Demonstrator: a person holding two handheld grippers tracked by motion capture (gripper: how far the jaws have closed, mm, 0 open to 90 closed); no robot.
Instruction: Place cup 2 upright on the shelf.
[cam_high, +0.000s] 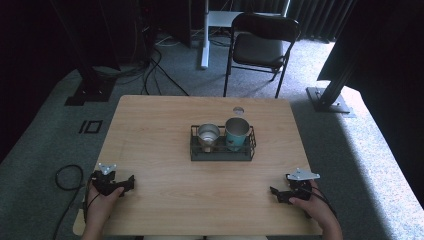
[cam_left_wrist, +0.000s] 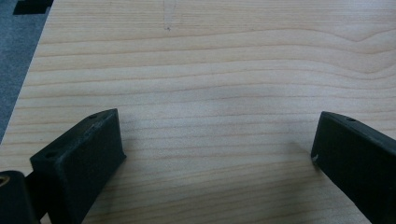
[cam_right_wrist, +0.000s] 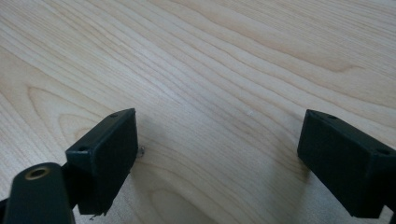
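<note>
A black wire tray (cam_high: 221, 154) stands at the middle of the wooden table (cam_high: 165, 145). Inside it are a silver metal cup (cam_high: 208, 135) on the left and a teal cup (cam_high: 236, 132) on the right, both upright. My left gripper (cam_high: 131, 183) rests on the table near the front left edge, held by a hand. In the left gripper view its jaws stand wide apart over bare wood, so the left gripper (cam_left_wrist: 217, 135) is open. My right gripper (cam_high: 274, 192) lies near the front right edge. The right gripper (cam_right_wrist: 219, 135) is open too, with nothing between its jaws.
A black folding chair (cam_high: 260, 45) stands beyond the table's far edge. A small round hole (cam_high: 238, 110) marks the tabletop behind the tray. Cables (cam_high: 67, 177) trail on the grey carpet at the left. Dark frame legs (cam_high: 330, 95) stand at the back right.
</note>
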